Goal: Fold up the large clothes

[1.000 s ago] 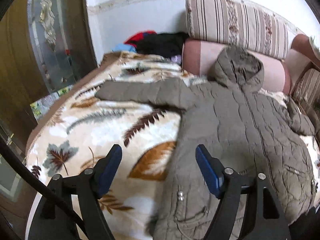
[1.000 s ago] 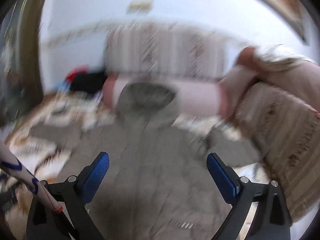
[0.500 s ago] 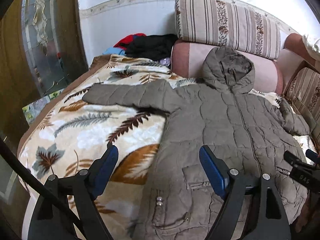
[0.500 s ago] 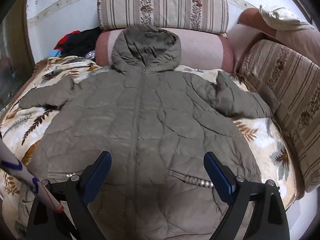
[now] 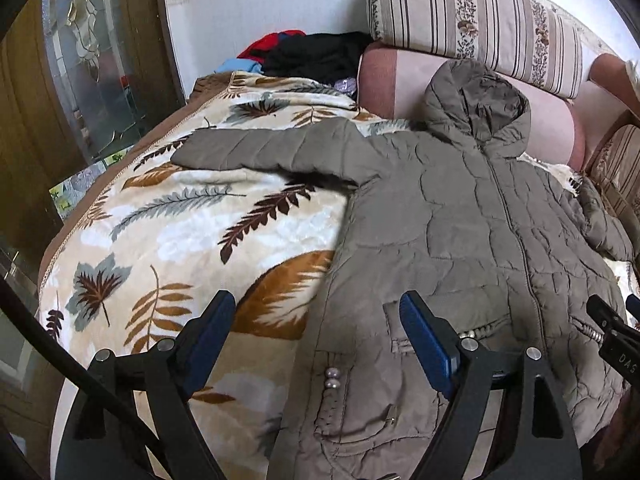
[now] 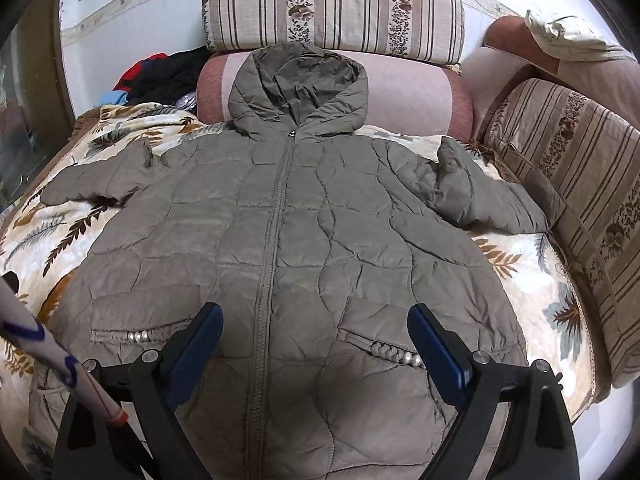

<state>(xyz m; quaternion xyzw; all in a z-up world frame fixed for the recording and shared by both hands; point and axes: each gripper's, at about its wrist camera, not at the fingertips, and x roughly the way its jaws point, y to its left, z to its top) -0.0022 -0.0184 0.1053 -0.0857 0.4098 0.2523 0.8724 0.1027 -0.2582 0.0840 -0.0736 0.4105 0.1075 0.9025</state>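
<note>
An olive quilted hooded jacket [image 6: 312, 240] lies flat, front up and zipped, on a leaf-print blanket [image 6: 532, 276]. Its hood rests against a pink bolster [image 6: 408, 96]. One sleeve [image 5: 264, 148] stretches out to the left; the other [image 6: 488, 200] is bent at the right. My left gripper [image 5: 316, 340] is open and empty above the jacket's lower left edge [image 5: 332, 304]. My right gripper [image 6: 316, 344] is open and empty above the jacket's lower front, between the two pockets. The right gripper's tip shows at the right edge of the left wrist view [image 5: 612, 324].
Striped cushions [image 6: 332, 4] stand behind the bolster and along the right side [image 6: 580, 184]. A pile of red, black and blue clothes [image 5: 312, 56] lies at the back left. A glass-panelled wooden door [image 5: 88, 64] is on the left. The blanket [image 5: 168, 240] lies bare left of the jacket.
Both grippers have drawn back and steadied over the jacket's lower part. The right view was blurred a second ago and is now sharp. Both grippers stay open.
</note>
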